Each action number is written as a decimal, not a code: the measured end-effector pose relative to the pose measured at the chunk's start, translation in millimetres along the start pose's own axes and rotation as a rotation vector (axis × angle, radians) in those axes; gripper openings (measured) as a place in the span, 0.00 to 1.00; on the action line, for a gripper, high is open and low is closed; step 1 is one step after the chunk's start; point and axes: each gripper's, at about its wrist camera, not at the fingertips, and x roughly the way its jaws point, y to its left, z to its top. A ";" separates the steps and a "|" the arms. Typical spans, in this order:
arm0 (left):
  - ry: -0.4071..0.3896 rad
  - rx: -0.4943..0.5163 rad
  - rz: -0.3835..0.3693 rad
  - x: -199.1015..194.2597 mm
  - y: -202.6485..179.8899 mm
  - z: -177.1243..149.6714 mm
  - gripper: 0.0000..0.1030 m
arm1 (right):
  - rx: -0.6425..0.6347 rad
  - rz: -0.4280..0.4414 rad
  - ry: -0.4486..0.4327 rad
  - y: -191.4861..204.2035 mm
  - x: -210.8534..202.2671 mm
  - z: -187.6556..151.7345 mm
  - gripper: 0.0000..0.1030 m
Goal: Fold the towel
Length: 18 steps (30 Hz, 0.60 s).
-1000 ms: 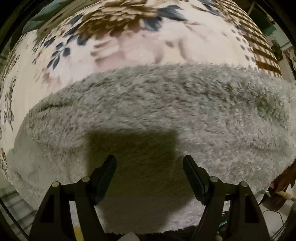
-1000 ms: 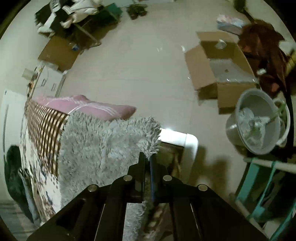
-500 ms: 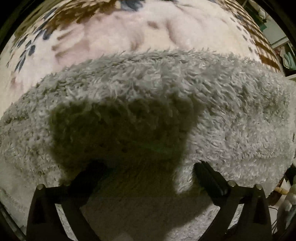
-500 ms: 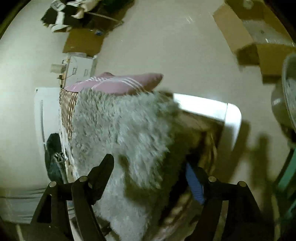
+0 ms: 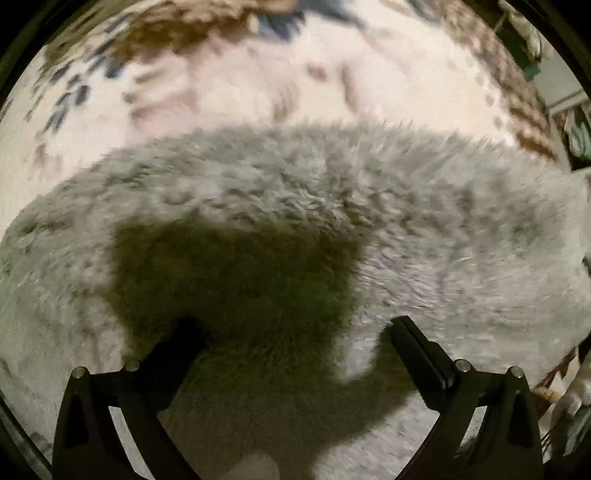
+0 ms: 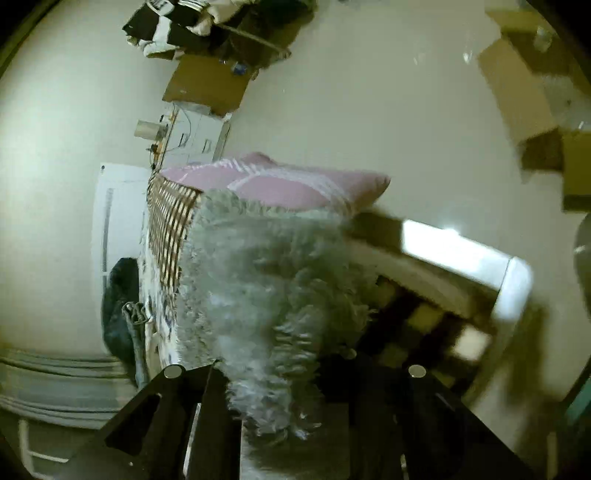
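Left wrist view: the left gripper [image 5: 293, 332] points down at the grey shaggy towel [image 5: 369, 221], its two black fingers [image 5: 421, 350] spread wide with the pile of the towel lying between and beneath them; whether the tips press into the pile cannot be told. The gripper's shadow falls on the towel directly ahead of the fingers. The towel spans the view from edge to edge and lies flat on a floral bedspread [image 5: 240, 92], cream with brown and blue blossoms, which shows beyond the towel's far edge. At the far right a band of brown checks [image 5: 517, 110] borders the bedspread.

Right wrist view: the right gripper [image 6: 280, 387] is tilted downward at the end of the towel [image 6: 266, 277]. Its jaws are closing, and a tuft of the towel's near edge stands between them; the picture is blurred, so it cannot be told whether the pads already press on the cloth. Beyond the gripper the towel runs away along the bed, over the checked border [image 6: 170, 221] of the bedspread. A pink pillow [image 6: 277, 184] with pale stripes lies just past the towel's far end. To the right is the white bed frame [image 6: 461, 258]; farther off, on the pale floor [image 6: 369, 110], stand cardboard boxes [image 6: 524, 92] and a heap of dark and white clothing [image 6: 207, 26].
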 end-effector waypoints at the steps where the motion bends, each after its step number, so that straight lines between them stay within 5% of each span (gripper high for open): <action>1: -0.023 -0.015 -0.009 -10.8 1.0 -1.1 1.00 | -0.006 -0.003 -0.012 5.7 -5.8 -2.1 0.15; 10: -0.147 -0.159 -0.108 -91.5 45.3 -23.7 1.00 | -0.244 0.033 -0.065 119.0 -65.5 -46.9 0.14; 18: -0.193 -0.371 -0.120 -121.6 166.4 -82.9 1.00 | -0.670 0.038 0.022 251.3 -60.5 -181.7 0.14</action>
